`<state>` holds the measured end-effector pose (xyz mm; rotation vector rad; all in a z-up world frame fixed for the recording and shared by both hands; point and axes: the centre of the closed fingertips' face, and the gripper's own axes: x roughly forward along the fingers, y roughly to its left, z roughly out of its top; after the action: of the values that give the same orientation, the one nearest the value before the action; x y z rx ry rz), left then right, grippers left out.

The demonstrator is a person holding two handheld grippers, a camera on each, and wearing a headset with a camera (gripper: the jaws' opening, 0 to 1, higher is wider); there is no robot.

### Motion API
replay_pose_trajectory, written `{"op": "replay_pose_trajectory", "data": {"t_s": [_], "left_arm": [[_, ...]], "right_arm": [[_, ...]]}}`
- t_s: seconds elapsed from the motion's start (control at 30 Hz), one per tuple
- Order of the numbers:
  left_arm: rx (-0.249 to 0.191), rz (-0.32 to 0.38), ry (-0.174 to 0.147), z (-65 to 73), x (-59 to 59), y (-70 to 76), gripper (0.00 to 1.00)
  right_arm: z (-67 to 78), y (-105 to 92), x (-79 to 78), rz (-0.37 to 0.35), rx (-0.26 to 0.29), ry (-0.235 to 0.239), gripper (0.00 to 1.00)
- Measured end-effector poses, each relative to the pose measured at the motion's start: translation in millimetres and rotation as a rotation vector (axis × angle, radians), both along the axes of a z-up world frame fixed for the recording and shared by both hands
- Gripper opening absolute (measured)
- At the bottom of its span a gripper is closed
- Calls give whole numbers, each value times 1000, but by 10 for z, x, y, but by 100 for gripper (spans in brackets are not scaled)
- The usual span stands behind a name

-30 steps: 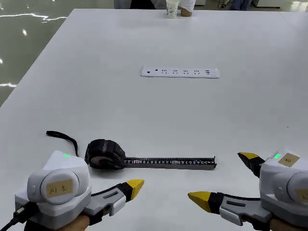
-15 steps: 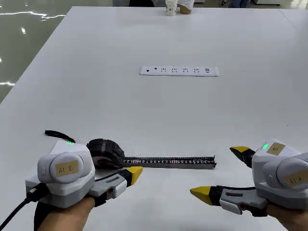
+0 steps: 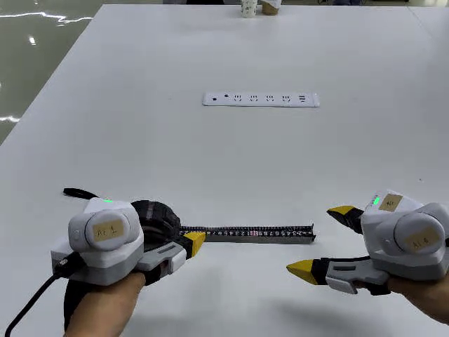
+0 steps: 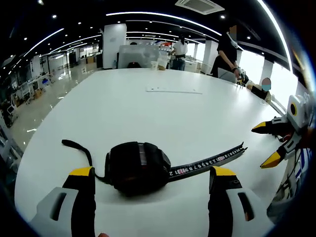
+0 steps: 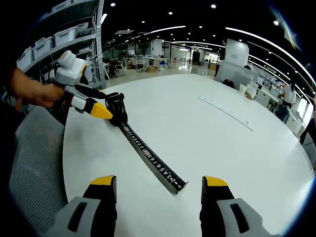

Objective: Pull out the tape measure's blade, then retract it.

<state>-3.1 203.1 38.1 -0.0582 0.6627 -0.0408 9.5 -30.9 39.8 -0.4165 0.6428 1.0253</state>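
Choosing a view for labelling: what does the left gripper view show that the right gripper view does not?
Left gripper view: the tape measure's black wrist strap, lying on the table. Right gripper view: storage shelves holding bins. Shared: the tape measure case, its pulled-out blade and the white power strip.

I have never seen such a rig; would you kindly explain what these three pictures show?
A person, not a robot arm, holds two two-jaw grippers. One picture comes from a headset camera looking down; the two round ones come from cameras on the grippers. On the white table lie a black tape measure, its blade pulled out, and a white power strip. The left gripper is open, its jaws astride the tape measure; the right gripper is open near the blade's tip. Nothing is held.
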Motion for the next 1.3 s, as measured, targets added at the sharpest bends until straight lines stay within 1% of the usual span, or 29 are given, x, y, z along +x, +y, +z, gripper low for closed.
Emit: {"op": "replay_pose_trajectory", "data": {"t_s": [0.17,0.33,0.5,0.63,0.9,0.97,1.07,1.3], "left_arm": [[-6,15,10,-41,21,26,86],[-11,26,18,-79,45,42,80],[-12,42,20,-95,72,83,77],[-14,49,20,-102,95,108,74],[-18,61,23,-123,145,149,69],[-19,66,22,-124,162,161,68],[-21,69,23,-127,180,168,66],[-20,71,29,-139,203,183,63]], "right_arm": [[-54,-6,48,37,-12,0,62],[-134,-10,101,80,-37,1,56],[-197,-23,162,113,-59,2,51],[-261,-59,214,131,-70,6,45],[-378,-107,253,176,-101,15,34],[-397,-111,270,189,-104,8,30],[-420,-116,285,204,-96,10,25],[-465,-106,289,242,-98,10,20]]}}
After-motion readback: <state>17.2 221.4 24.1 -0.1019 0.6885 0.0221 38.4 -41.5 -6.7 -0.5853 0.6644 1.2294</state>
